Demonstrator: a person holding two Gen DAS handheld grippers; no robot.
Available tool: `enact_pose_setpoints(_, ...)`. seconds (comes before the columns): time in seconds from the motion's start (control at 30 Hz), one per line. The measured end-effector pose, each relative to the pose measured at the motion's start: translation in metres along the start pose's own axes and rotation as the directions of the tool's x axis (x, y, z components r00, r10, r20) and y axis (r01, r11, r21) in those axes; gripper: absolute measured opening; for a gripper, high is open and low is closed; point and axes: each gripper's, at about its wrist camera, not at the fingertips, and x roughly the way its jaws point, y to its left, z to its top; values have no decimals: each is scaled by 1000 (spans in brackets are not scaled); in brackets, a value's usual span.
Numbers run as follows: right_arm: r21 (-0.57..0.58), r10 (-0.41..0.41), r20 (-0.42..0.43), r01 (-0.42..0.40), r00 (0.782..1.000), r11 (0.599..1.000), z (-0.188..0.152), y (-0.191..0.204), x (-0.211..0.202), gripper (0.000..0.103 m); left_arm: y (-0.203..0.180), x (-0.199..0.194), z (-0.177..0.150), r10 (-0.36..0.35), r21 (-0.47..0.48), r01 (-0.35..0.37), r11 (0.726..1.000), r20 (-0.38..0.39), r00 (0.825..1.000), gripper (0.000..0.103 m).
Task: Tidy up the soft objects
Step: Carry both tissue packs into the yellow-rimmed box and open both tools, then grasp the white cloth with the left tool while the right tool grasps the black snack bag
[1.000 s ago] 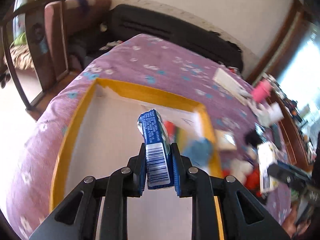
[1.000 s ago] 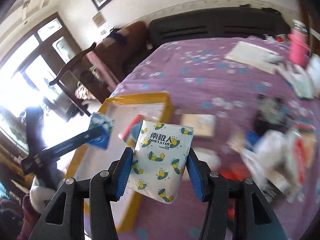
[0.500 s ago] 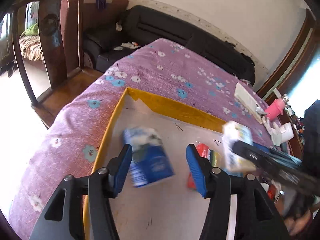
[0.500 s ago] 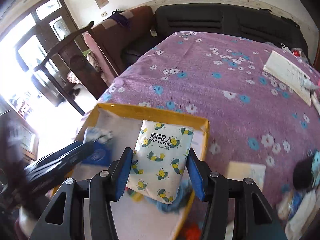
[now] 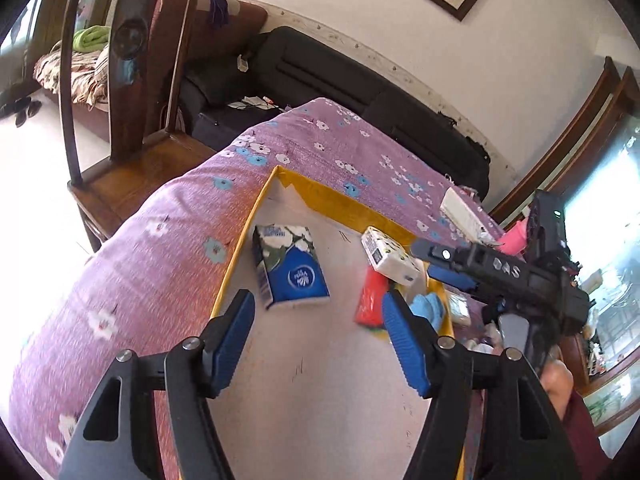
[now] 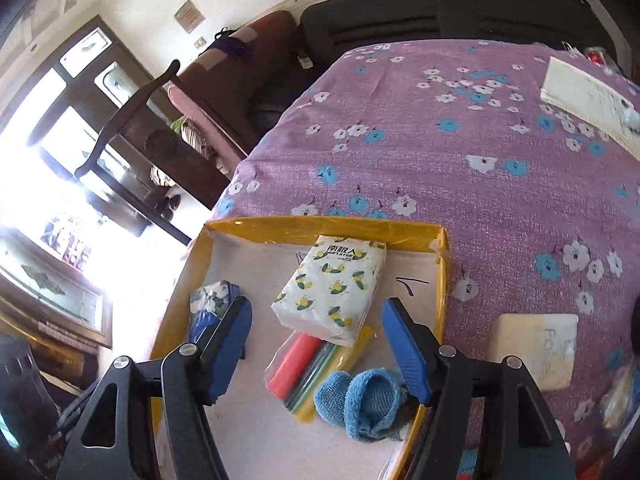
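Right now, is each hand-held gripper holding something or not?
Left hand-held gripper: open, holding nothing; blue tissue pack lies in the tray.
Right hand-held gripper: open, holding nothing; lemon-print tissue pack lies in the tray.

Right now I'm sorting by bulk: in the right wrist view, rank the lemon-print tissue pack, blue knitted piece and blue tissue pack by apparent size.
1. Lemon-print tissue pack, largest.
2. Blue knitted piece.
3. Blue tissue pack, smallest, but a finger partly hides it, so unsure.

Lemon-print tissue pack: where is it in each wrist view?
Left wrist: lemon-print tissue pack right of centre, in front of the right gripper.
Right wrist: centre, overlapping the bag of coloured sticks.
Shared landmark: yellow tray.
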Motion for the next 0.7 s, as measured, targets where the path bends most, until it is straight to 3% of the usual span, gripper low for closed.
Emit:
enact_pose_setpoints(0.17, 17, 80, -90, -79, 993, 997, 5, 20, 26, 75, -7, -12, -9, -37, -14, 37, 999, 7, 999, 66)
enact_pose_setpoints(0.23, -2, 171, -152, -174, 973, 985, 4, 32, 29, 75, -13, -16, -14, -38, -4, 38, 999, 8, 999, 67)
enact_pose_setpoints(0.33, -24, 237, -109, -241, 965, 970, 2, 31, -4, 75, -21, -23, -20, -29, 23, 29, 999, 17, 999, 72)
enact_pose_setpoints(0.47, -45, 197, -13, -197, 980, 979, -15, -4, -72, 75, -40, -32, -31, -36, 93, 33, 995, 26, 999, 76)
enact_pose_setpoints(0.6, -15, 61, 79, -60, 995, 998, -52, -70, -142, 77, -84, -24, -47, -81, 204, 82, 976, -10, 997, 80)
enact_pose_setpoints(0.7, 45, -61, 113, 56, 992, 997, -89, -123, -181, 78, -120, -5, -64, -116, 258, 133, 957, -78, 990, 80)
